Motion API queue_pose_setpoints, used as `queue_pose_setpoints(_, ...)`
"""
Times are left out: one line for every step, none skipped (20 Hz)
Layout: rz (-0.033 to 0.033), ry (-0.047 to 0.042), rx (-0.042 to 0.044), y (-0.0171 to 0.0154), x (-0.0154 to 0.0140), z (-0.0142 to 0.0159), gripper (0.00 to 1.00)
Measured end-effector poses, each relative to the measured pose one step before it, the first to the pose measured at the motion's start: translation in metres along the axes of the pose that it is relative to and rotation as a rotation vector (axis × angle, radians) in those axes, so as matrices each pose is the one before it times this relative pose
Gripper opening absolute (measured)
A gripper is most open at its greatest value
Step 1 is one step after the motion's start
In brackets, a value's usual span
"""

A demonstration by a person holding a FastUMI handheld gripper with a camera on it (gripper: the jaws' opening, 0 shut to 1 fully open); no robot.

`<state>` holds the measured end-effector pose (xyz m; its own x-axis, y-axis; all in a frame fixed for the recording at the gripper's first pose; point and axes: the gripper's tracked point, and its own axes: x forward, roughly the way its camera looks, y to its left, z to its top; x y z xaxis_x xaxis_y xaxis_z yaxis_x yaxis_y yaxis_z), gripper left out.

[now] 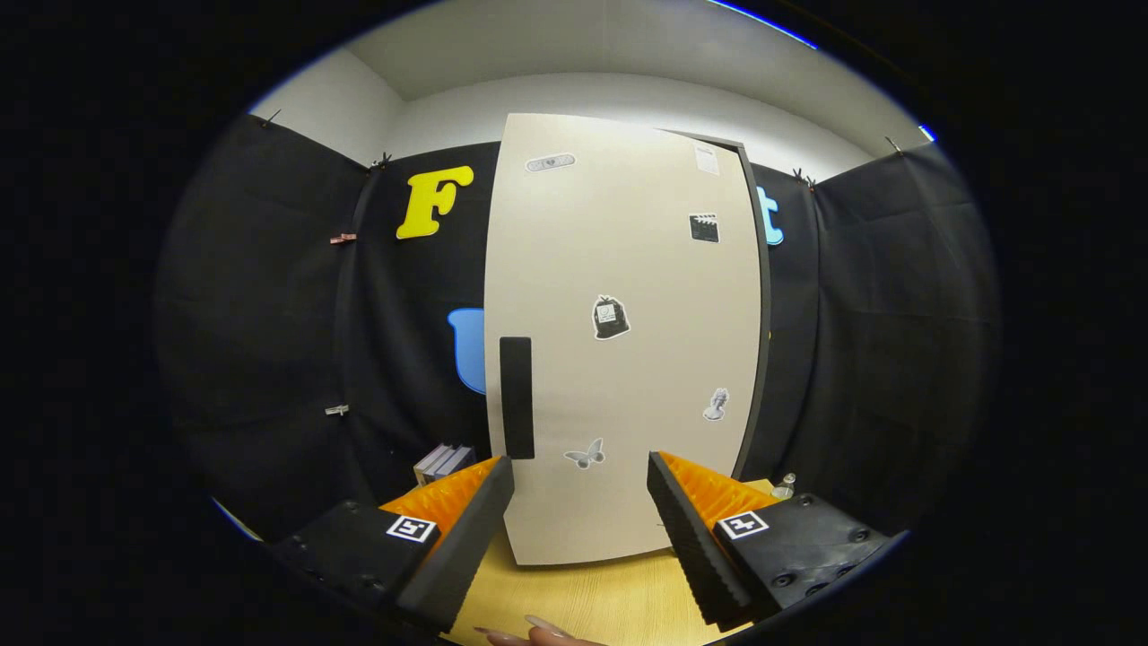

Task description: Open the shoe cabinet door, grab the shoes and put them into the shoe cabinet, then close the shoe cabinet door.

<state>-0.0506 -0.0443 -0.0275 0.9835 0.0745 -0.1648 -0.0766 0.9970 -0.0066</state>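
A tall beige shoe cabinet door [619, 341] stands straight ahead of my gripper [581, 471], on a light wooden tabletop [583, 601]. The door carries several stickers and a dark vertical handle [517, 397] near its left edge, just above my left finger. At its right side a dark cabinet edge [762, 296] shows, with the door slightly off it near the top. My fingers stand wide apart with nothing between them, a short way before the door's lower part.
Some books [444, 460] stand left of the cabinet, behind my left finger. A small clear bottle [785, 486] sits to the right, beyond my right finger. Black cloth walls close in on both sides. A person's fingertips [529, 632] show at the near table edge.
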Motion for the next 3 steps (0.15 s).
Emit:
queue_pose_setpoints(-0.00183,0.0003,0.0005,-0.00019,0.00016,-0.00043,0.98)
queue_pose_setpoints(-0.00128,0.00042,0.00002,0.00008,0.00058,-0.00041,0.98)
queue_pose_setpoints(-0.00238,0.00028,-0.00045,-0.00024,0.00041,-0.00042,0.98)
